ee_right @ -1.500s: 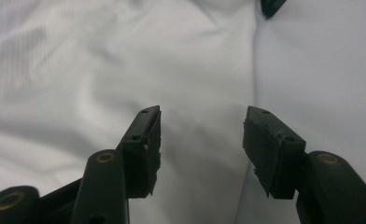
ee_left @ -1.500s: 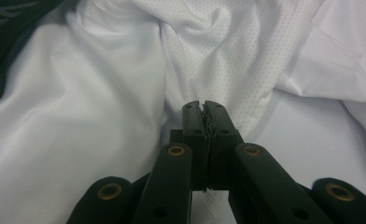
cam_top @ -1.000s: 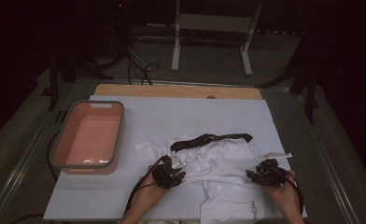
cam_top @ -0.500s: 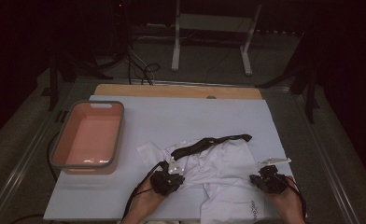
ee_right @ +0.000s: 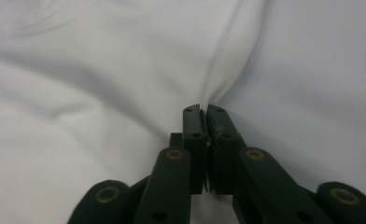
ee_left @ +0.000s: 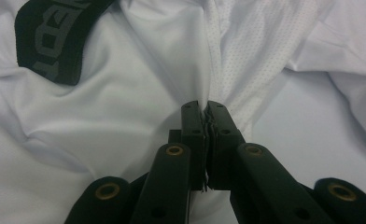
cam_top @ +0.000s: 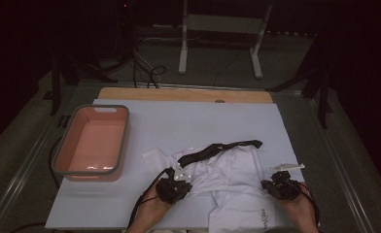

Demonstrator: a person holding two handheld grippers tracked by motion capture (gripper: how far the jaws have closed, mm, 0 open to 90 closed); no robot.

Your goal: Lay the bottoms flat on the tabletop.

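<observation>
A white mesh garment (cam_top: 227, 170) with a black lettered band (cam_top: 222, 148) lies crumpled on the near half of the table. My left gripper (cam_top: 180, 178) is at its left side. In the left gripper view its jaws (ee_left: 203, 105) are shut on a pinched ridge of the white cloth (ee_left: 125, 93), below the band (ee_left: 55, 42). My right gripper (cam_top: 276, 182) is at the garment's right edge. In the right gripper view it (ee_right: 203, 108) is shut on a fold of the cloth (ee_right: 102, 93). Both grippers rest low on the table.
A pink tub with a grey rim (cam_top: 123, 141) stands at the left on the white table cover (cam_top: 188, 121). A wooden strip (cam_top: 179, 94) runs along the far edge. Beyond it are a metal stand (cam_top: 217, 24) and cables on the dark floor.
Both hands have drawn slightly toward the near edge. The cloth and the left end of the black band have shifted a little with them.
</observation>
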